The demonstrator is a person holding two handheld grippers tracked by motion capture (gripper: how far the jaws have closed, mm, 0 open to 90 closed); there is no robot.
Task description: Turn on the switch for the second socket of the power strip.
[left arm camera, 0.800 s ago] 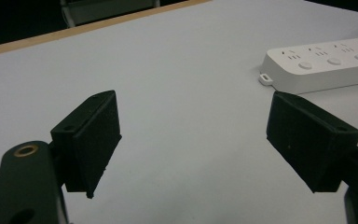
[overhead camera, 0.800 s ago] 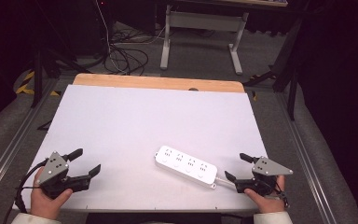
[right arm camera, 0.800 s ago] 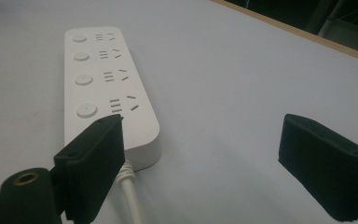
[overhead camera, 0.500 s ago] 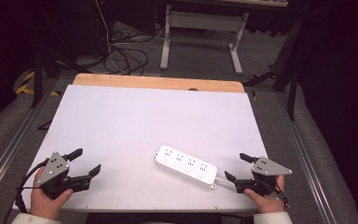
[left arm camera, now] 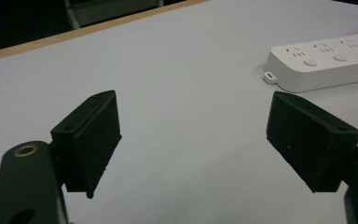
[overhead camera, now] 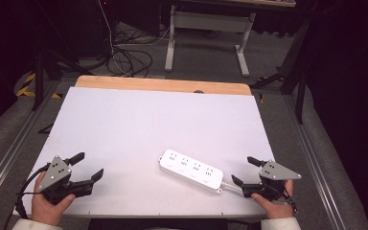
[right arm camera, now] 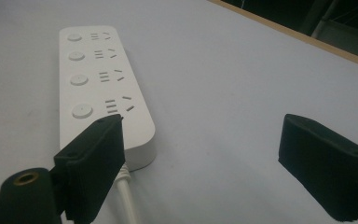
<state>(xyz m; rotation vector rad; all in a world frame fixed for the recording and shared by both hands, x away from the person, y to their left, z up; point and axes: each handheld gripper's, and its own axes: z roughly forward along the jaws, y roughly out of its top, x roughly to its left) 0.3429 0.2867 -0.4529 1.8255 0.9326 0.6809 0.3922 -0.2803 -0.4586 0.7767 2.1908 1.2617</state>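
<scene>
A white power strip (overhead camera: 191, 171) with several sockets and buttons lies flat on the white table, toward the front right. Its white cord (overhead camera: 230, 184) leaves the right end. My right gripper (overhead camera: 247, 171) rests just right of that end, jaws wide apart with nothing between them. In the right gripper view the power strip (right arm camera: 100, 88) lies beyond the left jaw and the cord (right arm camera: 127, 200) runs under it. My left gripper (overhead camera: 87, 165) sits at the front left, open and empty. The left gripper view has the power strip (left arm camera: 326, 65) at the upper right, well ahead of the jaws.
The table (overhead camera: 139, 124) has a wooden strip (overhead camera: 163, 85) along its far edge. Beyond it on the floor stand a desk frame (overhead camera: 206, 28) and a tangle of cables (overhead camera: 124, 57). Metal rails (overhead camera: 9, 153) run along both sides of the table.
</scene>
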